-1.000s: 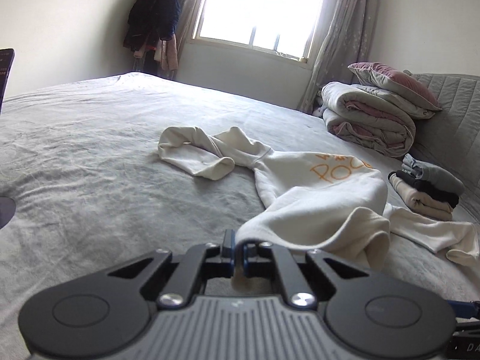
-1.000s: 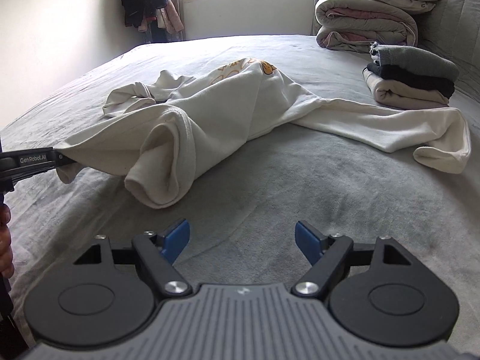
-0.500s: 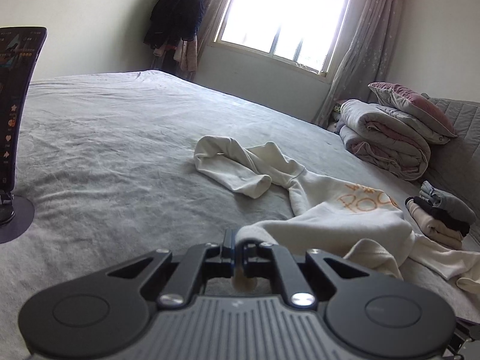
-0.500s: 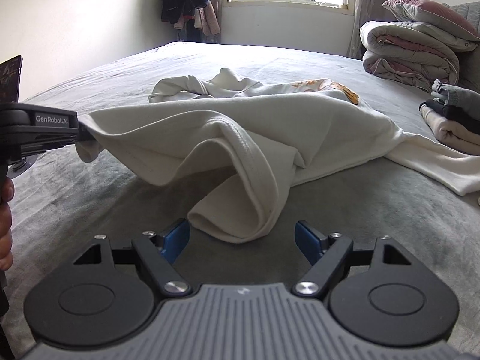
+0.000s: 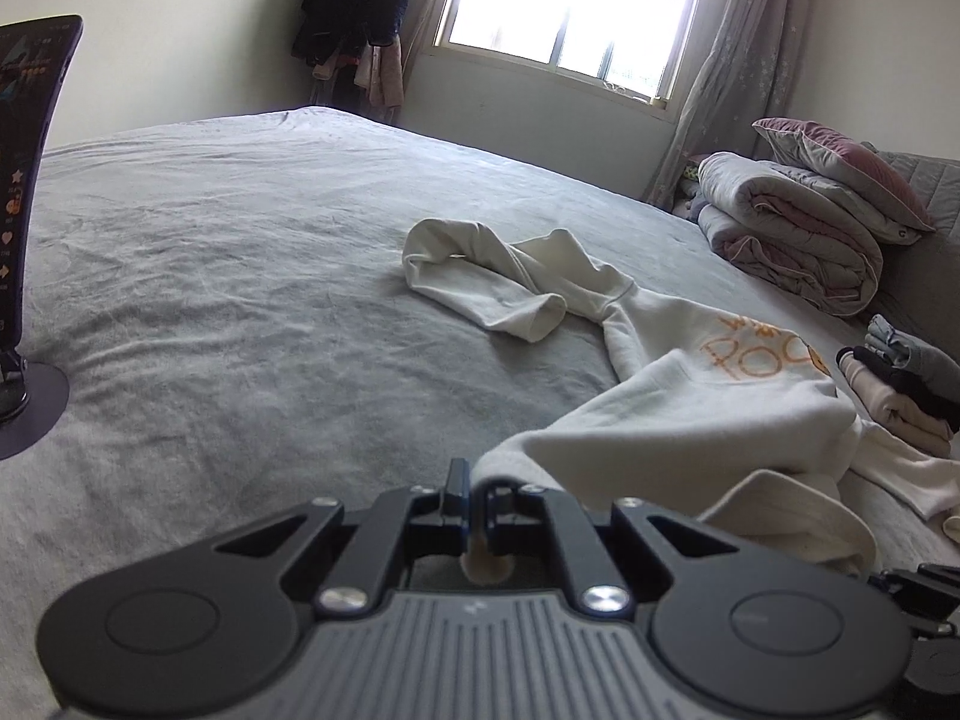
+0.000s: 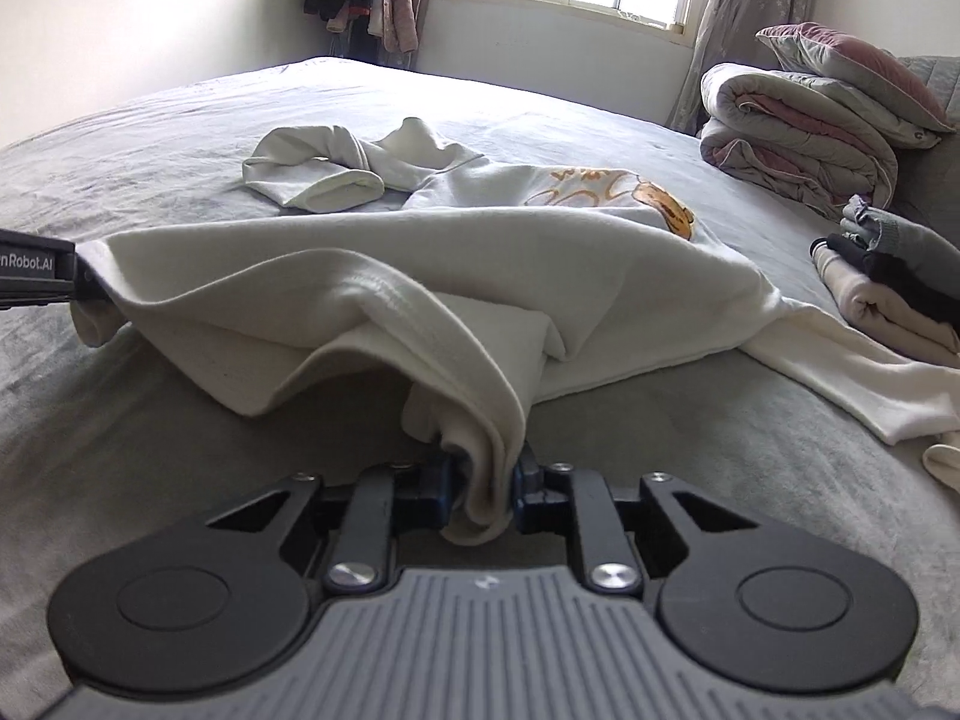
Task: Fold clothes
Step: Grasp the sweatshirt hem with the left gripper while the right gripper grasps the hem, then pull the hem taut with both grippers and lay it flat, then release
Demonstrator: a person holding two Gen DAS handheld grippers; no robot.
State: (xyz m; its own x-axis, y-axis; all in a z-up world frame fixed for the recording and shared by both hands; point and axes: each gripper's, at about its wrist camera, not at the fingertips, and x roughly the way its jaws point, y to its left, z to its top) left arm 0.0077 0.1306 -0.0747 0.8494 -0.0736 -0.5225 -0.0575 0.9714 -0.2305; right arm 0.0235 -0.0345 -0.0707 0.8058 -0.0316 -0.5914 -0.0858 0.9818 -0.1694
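Right wrist view: the right hand-held gripper (image 6: 483,489) is closing on the cream sweatshirt's (image 6: 480,258) hem on the bed (image 6: 180,120); the left hand-held gripper (image 5: 477,501) pinches another hem corner. Next likely comes lifting and spreading it flat.

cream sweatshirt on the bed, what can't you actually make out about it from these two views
- Cream sweatshirt: its print is creased and partly folded under in both views, so the wording is unreadable.
- Right sleeve end: cut off by the right wrist view's right edge.
- Hem inside the closing right gripper: bunched, layers uncountable.
- Left gripper: cloth hides its pads.
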